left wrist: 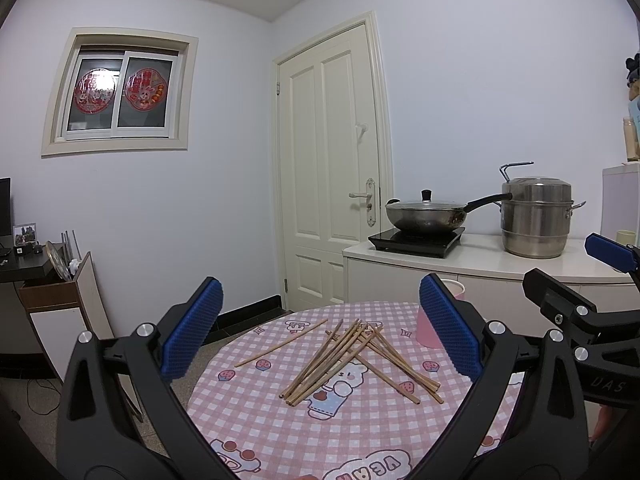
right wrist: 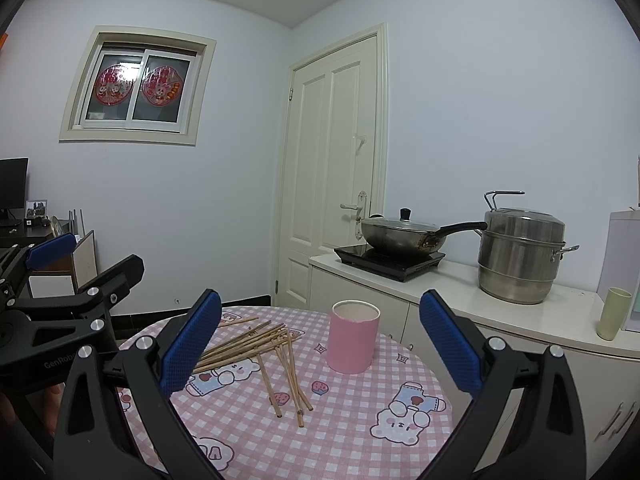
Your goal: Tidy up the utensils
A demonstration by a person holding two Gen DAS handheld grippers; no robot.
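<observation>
Several wooden chopsticks (left wrist: 352, 356) lie in a loose crossed pile on a round table with a pink checked cloth (left wrist: 280, 420); one chopstick (left wrist: 282, 343) lies apart to the left. The pile also shows in the right wrist view (right wrist: 256, 346). A pink cylindrical cup (right wrist: 353, 337) stands upright and open right of the pile; in the left wrist view the cup (left wrist: 426, 330) is partly hidden by a pad. My left gripper (left wrist: 320, 332) is open and empty above the near table. My right gripper (right wrist: 320, 338) is open and empty, level with the cup.
A white counter (right wrist: 500, 312) behind the table holds an induction hob with a lidded wok (right wrist: 404, 234), a steel steamer pot (right wrist: 520, 256) and a pale green cup (right wrist: 614, 314). A white door (right wrist: 332, 168) stands behind. A desk and cabinet (left wrist: 56, 300) stand at the left.
</observation>
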